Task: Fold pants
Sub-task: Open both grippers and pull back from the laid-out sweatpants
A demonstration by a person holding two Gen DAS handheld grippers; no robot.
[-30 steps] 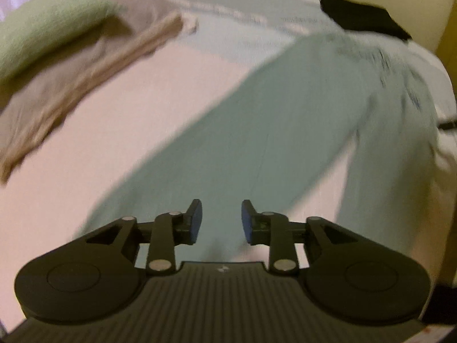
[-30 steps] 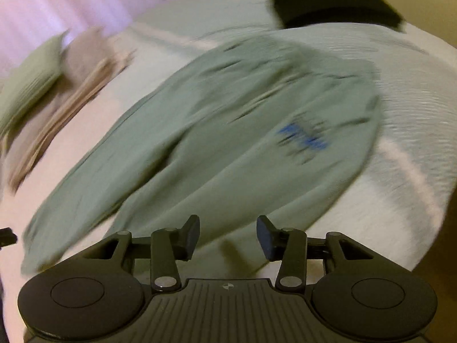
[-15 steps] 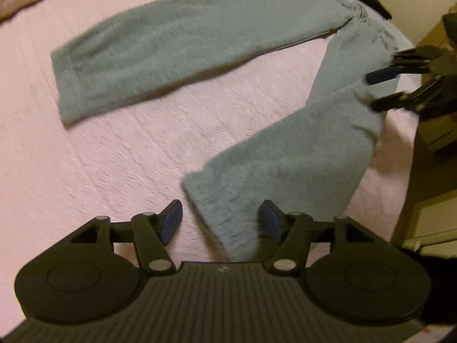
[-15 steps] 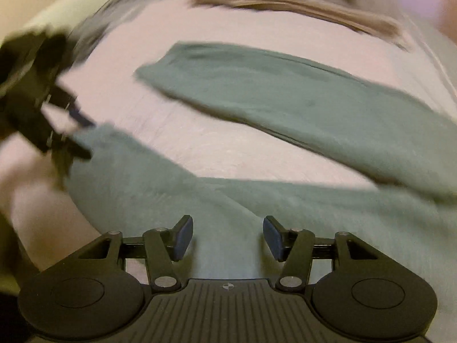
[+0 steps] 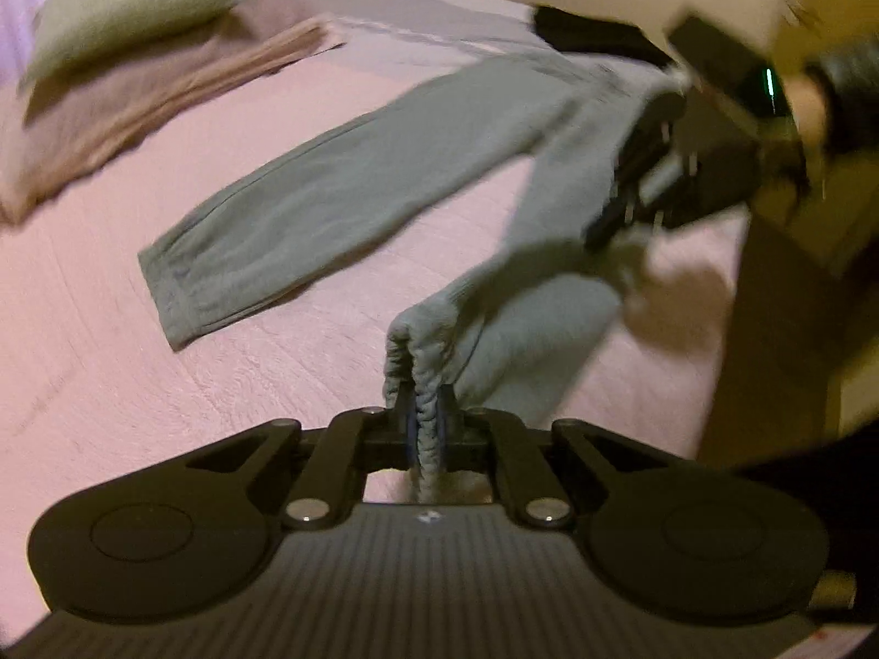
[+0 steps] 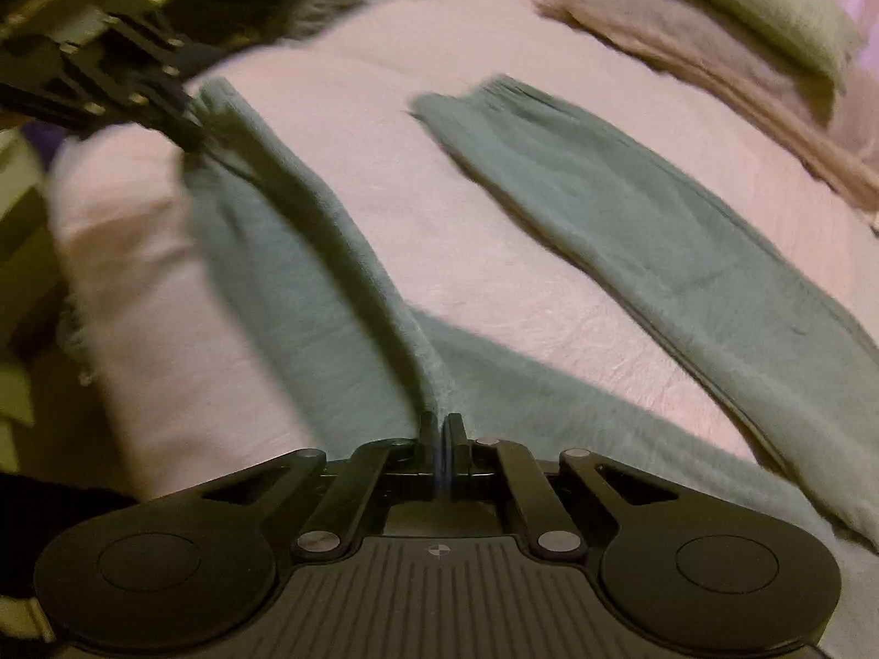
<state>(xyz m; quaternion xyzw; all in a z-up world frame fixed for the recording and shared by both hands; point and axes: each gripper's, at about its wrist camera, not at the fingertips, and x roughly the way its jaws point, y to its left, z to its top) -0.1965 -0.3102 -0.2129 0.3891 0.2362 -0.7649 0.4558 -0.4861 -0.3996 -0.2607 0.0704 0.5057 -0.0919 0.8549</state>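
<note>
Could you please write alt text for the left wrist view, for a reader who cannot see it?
The left gripper is shut on the cuff of one leg of the grey-green pants, lifting it off the pink bedspread. The other leg lies flat; the right gripper grips the pants farther up.

Both wrist cameras look down, close, sharing the pants (image 5: 351,186).

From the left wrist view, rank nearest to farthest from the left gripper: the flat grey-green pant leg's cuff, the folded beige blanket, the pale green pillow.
1. Flat grey-green pant leg's cuff, ahead-left of the left gripper on the pink bed.
2. Folded beige blanket, farther back left.
3. Pale green pillow, on top of that blanket, farthest.
</note>
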